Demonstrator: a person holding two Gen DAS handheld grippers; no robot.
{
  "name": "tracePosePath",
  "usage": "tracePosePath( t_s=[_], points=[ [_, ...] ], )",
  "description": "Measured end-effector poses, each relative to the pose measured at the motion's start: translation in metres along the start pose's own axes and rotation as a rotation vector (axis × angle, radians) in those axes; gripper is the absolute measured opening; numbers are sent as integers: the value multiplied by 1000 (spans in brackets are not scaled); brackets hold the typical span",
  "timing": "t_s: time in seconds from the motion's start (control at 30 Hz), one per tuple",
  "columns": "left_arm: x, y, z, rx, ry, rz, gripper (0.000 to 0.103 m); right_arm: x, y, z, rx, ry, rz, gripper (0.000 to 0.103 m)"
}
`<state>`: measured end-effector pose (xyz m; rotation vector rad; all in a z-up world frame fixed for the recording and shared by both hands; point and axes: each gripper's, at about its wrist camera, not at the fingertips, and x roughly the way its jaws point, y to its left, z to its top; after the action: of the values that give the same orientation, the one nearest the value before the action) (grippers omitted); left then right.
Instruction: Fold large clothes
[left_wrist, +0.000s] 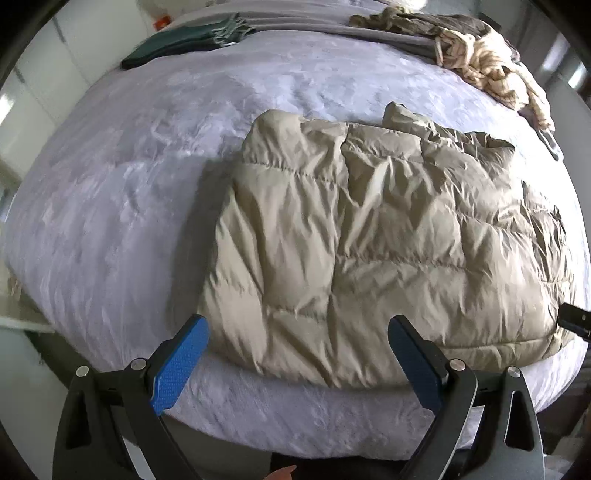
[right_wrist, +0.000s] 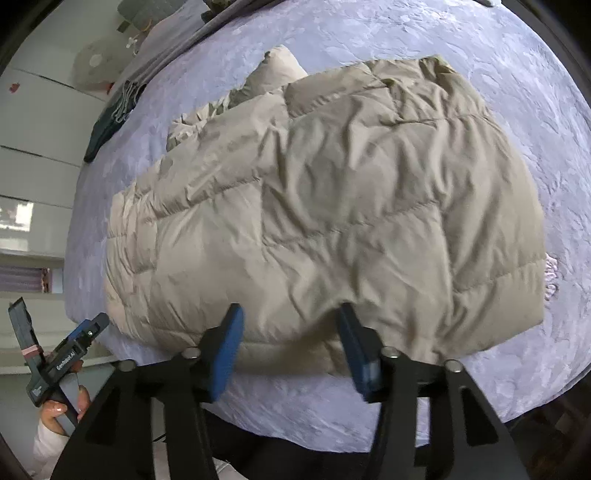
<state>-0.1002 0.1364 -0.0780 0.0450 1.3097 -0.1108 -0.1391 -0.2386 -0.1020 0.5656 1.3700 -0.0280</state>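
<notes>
1. The puffy jacket (left_wrist: 369, 240) lies folded on the bed (left_wrist: 129, 184), near its front edge.
2. Left tool (left_wrist: 295, 354) is wide open, empty.
3. Right tool (right_wrist: 291, 347) is partly open, holding nothing; likely released.

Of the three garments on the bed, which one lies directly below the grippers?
The beige quilted puffer jacket, folded flat at the near edge. The dark green folded garment and the crumpled tan-and-cream clothing pile lie at the far side.

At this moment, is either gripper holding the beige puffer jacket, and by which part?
Nothing is held. The left gripper and right gripper are both open above the near hem of the puffer jacket.
</notes>
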Motion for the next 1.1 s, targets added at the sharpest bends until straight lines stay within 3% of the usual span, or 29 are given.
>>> tracePosePath(
  t_s=[0.1,0.17,0.3,0.37,0.6,0.8,1.0,1.1],
  points=[
    [9,11,16,41,14,-23,98,8,12,1,36,-3,-7,66],
    [15,17,27,59,17,-36,98,13,23,2,49,-6,-12,74],
    [29,27,45,94,42,-56,98,26,44,3,68,-7,-26,75],
    [35,32,51,109,49,-60,98,32,52,4,80,-7,-19,86],
    [54,39,57,113,101,-91,98,51,80,11,76,-2,22,87],
    [66,50,60,108,115,-111,98,69,93,20,65,33,-10,88],
    [70,85,77,92,95,-290,98,83,93,26,91,68,-31,88],
    [93,107,84,62,156,-428,98,87,92,26,105,74,-41,88]
  ],
)
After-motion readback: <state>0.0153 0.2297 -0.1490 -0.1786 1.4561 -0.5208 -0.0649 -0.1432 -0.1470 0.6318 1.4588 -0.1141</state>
